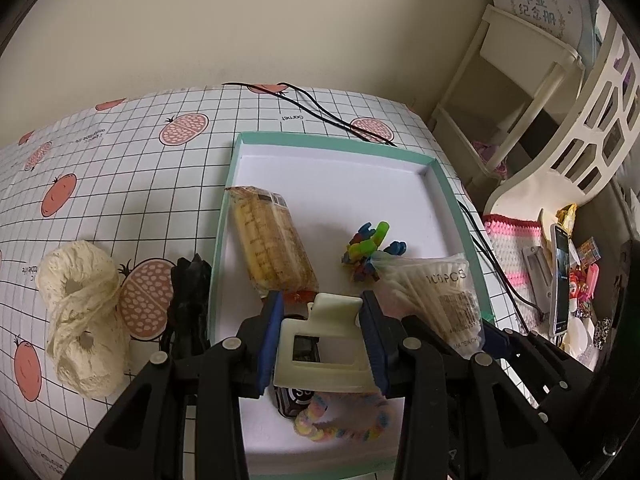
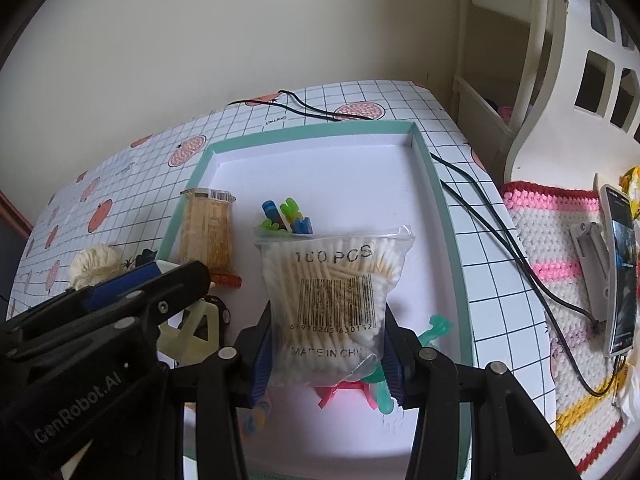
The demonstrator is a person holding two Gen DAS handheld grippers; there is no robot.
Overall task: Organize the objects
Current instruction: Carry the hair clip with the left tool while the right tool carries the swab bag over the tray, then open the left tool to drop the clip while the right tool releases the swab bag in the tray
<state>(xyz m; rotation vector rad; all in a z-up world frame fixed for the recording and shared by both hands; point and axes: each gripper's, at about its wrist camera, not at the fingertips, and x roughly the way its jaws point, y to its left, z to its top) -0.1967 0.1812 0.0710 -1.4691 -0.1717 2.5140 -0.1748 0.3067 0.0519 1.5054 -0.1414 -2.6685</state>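
A shallow white tray with a teal rim (image 1: 440,184) (image 2: 424,148) lies on the gridded tablecloth. My left gripper (image 1: 322,344) is shut on a cream hair claw clip (image 1: 320,356) over the tray's near end. My right gripper (image 2: 328,360) is shut on a clear bag of cotton swabs (image 2: 332,296) (image 1: 440,300) printed "100 PCS". In the tray lie a wrapped biscuit pack (image 1: 272,244) (image 2: 208,232), a bundle of coloured clips (image 1: 368,248) (image 2: 286,216), a pastel bead bracelet (image 1: 340,424), a dark small item (image 1: 292,400), and pink and teal clips (image 2: 360,388) under the bag.
Left of the tray sit a cream scrunchie (image 1: 80,312) and a black crumpled item (image 1: 188,296). Black cables (image 2: 500,240) run along the tray's right side. A crocheted mat (image 2: 560,240), a phone on a stand (image 2: 620,268) and a white shelf unit (image 1: 512,92) stand to the right.
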